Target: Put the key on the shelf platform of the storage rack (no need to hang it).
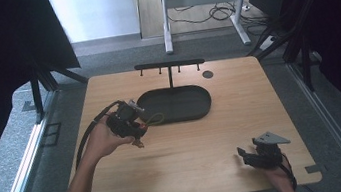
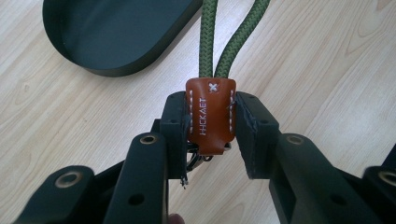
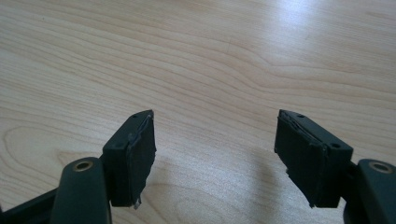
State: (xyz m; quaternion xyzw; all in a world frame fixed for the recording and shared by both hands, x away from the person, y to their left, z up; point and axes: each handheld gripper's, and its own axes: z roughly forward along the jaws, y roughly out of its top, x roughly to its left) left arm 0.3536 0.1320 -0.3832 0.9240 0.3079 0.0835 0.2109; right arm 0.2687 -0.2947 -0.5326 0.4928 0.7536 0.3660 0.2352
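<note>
On the counter (image 1: 181, 150), toward its left half, I have the left tool (image 1: 137, 126) raised in my left hand (image 1: 106, 141), just short of the dark oval tray (image 1: 200, 108). From the left gripper view, its jaws are closed onto a brown leather tab (image 2: 210, 114), one pad (image 2: 175, 123) pressed to each side, and the tab carries white stitching, a small white cross and lettering I cannot read with confidence. Two strands of green cord (image 2: 208, 37) rise out of the tab's top and run off the upper edge, so their far end is cut off; in the high view the cord (image 1: 155, 119) shows as a faint loop reaching to the tray's near rim, too small to tell whether it touches. Something metallic sits under the tab between the jaws, mostly hidden, and I cannot make out what it is. A corner of the tray (image 2: 116, 42) lies at the upper left of that view. Behind the tray stands a black T-shaped rack (image 1: 169, 67) with small pegs, and a dark round spot (image 1: 208, 74) marks the wood beside it. My right tool (image 3: 212, 154) rests low at the counter's near right corner, jaws spread wide and holding nothing, bare wood between them; my right hand (image 1: 276, 174) is partly cut off by the bottom edge.
</note>
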